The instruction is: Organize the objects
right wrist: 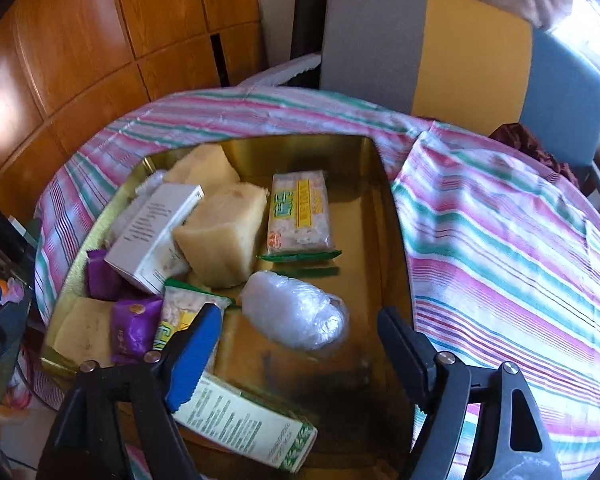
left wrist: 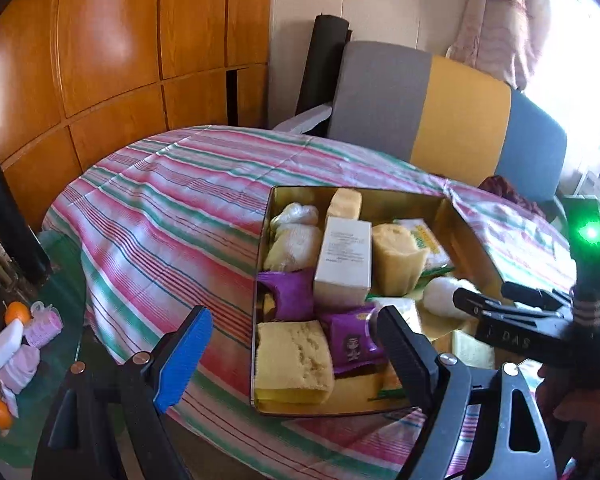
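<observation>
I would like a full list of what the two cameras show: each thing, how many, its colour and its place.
tin: one, gold, on the striped cloth
sponges: at least three, pale yellow, in the tin
white box: one, leaning among the sponges
purple packets: two, at the tin's left side
green-edged snack packs: at least two, in the tin
plastic-wrapped bundle: one, clear white, on the tin floor
cloth: one, pink, green and white stripes, over the table
chair: one, grey, yellow and blue, behind the table
oranges: two, far left
left gripper: jaws open, empty
right gripper: jaws open above the bundle
</observation>
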